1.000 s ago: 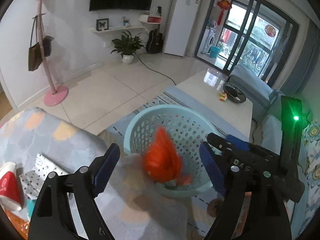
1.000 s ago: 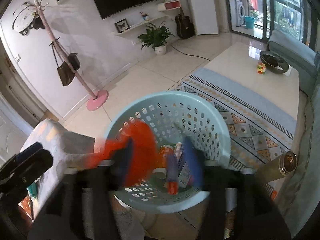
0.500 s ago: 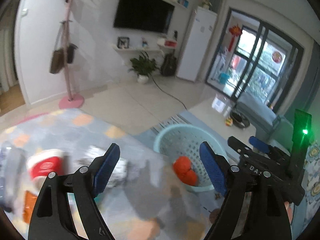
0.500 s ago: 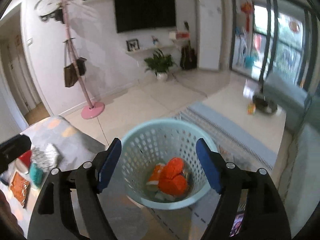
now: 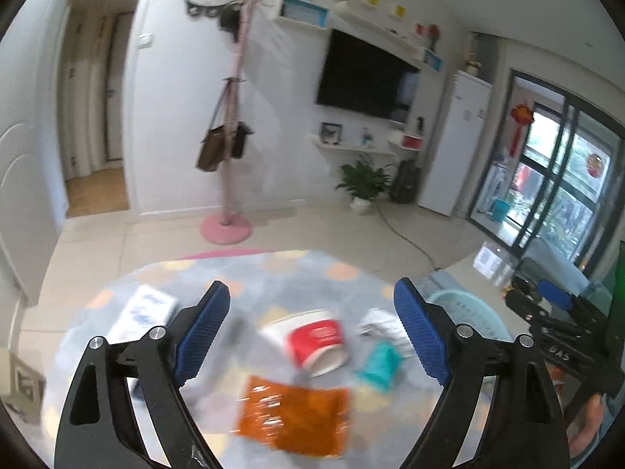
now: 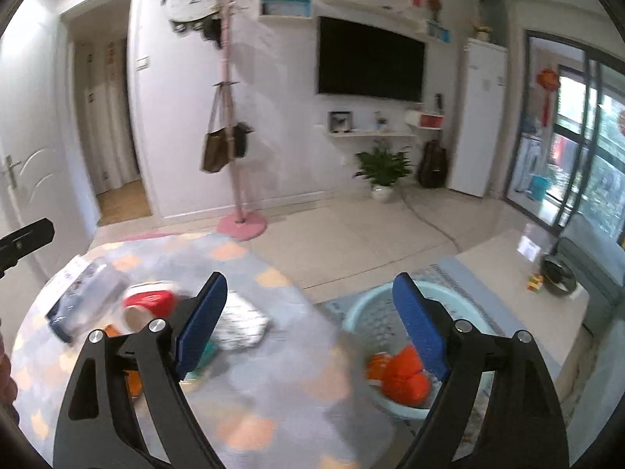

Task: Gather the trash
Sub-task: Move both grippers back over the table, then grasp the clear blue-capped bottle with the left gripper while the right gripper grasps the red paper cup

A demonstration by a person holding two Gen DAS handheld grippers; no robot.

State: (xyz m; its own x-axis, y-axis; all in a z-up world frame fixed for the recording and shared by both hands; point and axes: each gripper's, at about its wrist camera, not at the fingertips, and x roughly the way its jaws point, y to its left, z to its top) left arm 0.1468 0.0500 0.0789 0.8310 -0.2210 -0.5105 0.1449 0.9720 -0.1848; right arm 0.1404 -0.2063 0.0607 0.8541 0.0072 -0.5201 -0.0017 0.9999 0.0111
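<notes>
Lying on the patterned surface (image 5: 273, 269), a red-and-white paper cup (image 5: 312, 340) and an orange wrapper (image 5: 297, 414) are judged light and crushable; the cup's rim is best pinched. Both tools, left (image 5: 312, 336) and right (image 6: 308, 324), are spread, empty.

The basket (image 6: 367, 312) is smooth plastic with holes. The orange wrapper (image 5: 297, 414) looks shiny and crinkly. The desk (image 5: 273, 273) wears soft matt cloth. The floor (image 6: 351, 234) is glossy tile.

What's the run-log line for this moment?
left gripper: open, over red cup | right gripper: open, empty | basket: holds orange bag | table: orange wrapper remains
</notes>
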